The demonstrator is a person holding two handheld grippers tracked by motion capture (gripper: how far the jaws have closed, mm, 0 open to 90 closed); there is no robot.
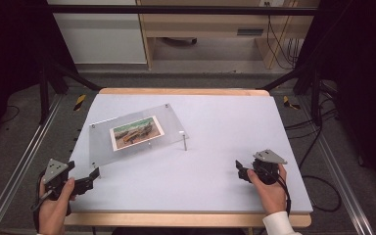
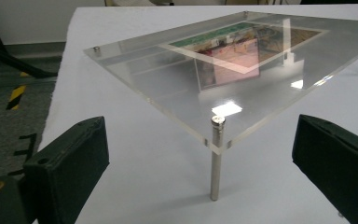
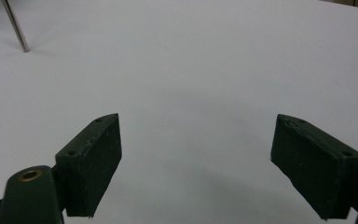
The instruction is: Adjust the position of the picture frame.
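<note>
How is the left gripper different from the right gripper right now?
The left gripper sits right by a corner of the clear plate, with a metal leg just ahead of its fingers; the right gripper is off on bare table, far from the plate. Left points at the plate, right at open table. Both are open, holding nothing.

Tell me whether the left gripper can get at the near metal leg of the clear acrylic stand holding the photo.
Probably yes. The left gripper has its jaws open, with the slim metal leg straight ahead between them and only bare white table in the gap. The clear acrylic stand overhangs it, so a low approach looks wise.
</note>
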